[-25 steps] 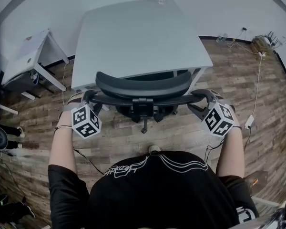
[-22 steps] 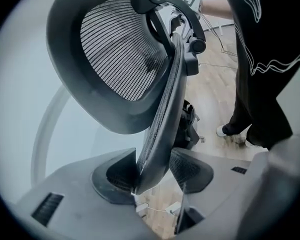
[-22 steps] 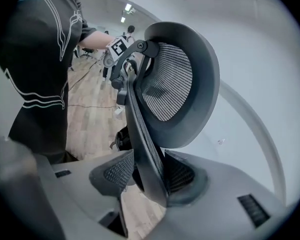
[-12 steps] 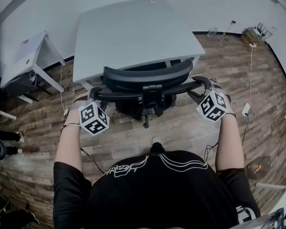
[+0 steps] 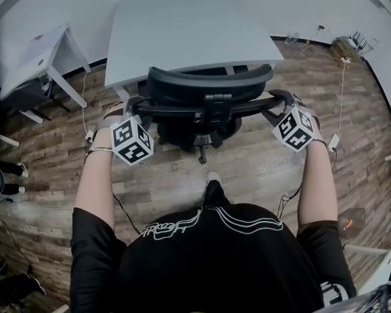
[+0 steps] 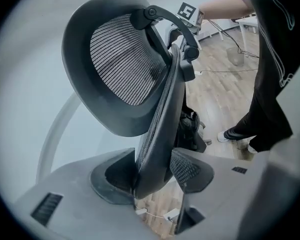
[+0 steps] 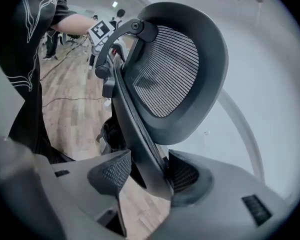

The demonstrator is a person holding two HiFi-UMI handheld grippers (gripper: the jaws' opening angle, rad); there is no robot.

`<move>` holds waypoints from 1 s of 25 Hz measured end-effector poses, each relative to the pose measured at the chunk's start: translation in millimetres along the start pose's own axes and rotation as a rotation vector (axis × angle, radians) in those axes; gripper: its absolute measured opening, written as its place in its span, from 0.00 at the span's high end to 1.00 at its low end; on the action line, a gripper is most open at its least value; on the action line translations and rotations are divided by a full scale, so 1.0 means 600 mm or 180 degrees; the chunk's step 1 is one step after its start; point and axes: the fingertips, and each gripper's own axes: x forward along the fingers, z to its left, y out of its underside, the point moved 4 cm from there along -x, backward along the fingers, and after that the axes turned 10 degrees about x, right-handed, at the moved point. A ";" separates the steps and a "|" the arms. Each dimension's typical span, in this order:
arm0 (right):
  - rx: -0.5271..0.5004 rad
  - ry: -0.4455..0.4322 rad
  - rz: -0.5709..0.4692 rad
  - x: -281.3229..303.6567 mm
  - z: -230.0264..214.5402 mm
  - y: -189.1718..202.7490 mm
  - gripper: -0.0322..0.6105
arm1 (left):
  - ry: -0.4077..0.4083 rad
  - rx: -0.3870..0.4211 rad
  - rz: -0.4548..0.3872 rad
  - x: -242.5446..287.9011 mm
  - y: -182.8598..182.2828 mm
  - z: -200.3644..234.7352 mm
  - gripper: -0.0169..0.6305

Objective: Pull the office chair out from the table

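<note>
Head view: looks steeply down on the office chair standing on the wood floor, pushed up to the near edge of the table, front part hidden beneath the top. Finds the left gripper at the left end of the backrest and the right gripper at the right end, both forearms reaching forward from a black shirt. Takes in a white side table off to the left, well apart from the chair.

Left gripper view: looks along the jaws at the backrest's side edge, upright between them, with the mesh headrest above. Has both pads pressed against that edge: clamped on the office chair, at a fairly wide spread.

Right gripper view: catches the backrest's other side edge, again between the jaws. Has the far pad touching the frame and the near pad standing just off it, with a dark slit in between. Has just been opening: spread wide around the edge, not squeezing it.
</note>
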 end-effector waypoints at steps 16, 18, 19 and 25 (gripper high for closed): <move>0.0057 0.0069 0.0043 -0.086 0.146 -0.005 0.57 | -0.0263 0.0030 -0.0183 -0.119 0.034 -0.127 0.66; 0.0066 0.0050 0.0056 -0.095 0.145 -0.012 0.57 | -0.0234 0.0016 -0.0199 -0.130 0.034 -0.122 0.66; 0.0065 0.0036 0.0058 -0.099 0.146 -0.014 0.57 | -0.0211 0.0008 -0.0209 -0.135 0.034 -0.122 0.65; 0.0082 -0.0003 0.0062 -0.118 0.150 -0.026 0.57 | -0.0128 -0.0038 -0.0193 -0.155 0.035 -0.121 0.65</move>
